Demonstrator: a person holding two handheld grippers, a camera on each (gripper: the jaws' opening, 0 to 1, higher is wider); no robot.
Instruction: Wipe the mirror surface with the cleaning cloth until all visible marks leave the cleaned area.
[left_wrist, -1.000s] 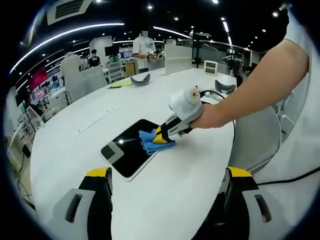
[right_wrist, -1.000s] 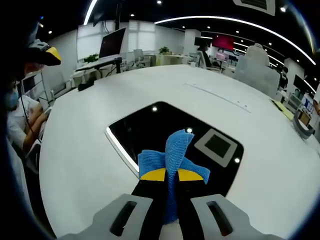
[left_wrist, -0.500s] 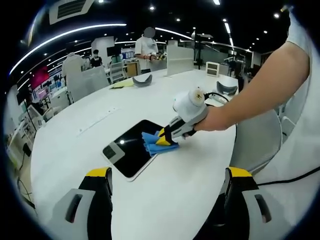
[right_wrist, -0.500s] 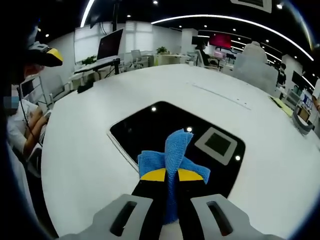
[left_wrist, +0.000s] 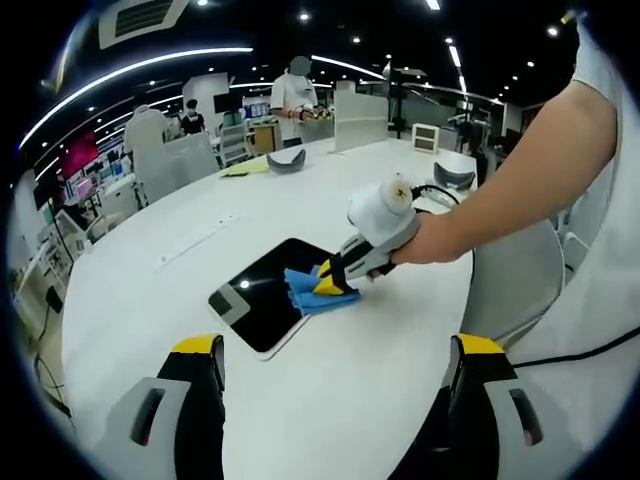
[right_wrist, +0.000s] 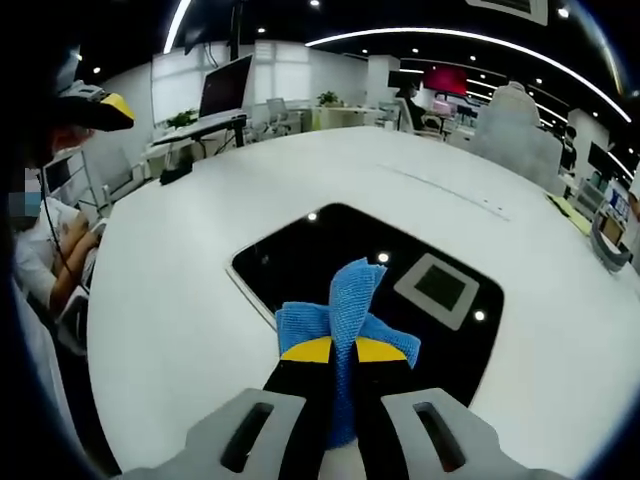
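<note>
cloth pinched at mirror's near edge

right gripper (right_wrist: 343, 352) clamped on the blue cleaning cloth (right_wrist: 345, 305), pressing it onto the near edge of the dark mirror (right_wrist: 320, 255), flat on the white table (right_wrist: 180, 310). from the left gripper view: same cloth (left_wrist: 308, 289) under those yellow tips (left_wrist: 331, 282), mirror (left_wrist: 262, 292) beside. left gripper (left_wrist: 338, 360) hovering above the table, jaws spread wide, nothing between.
</note>
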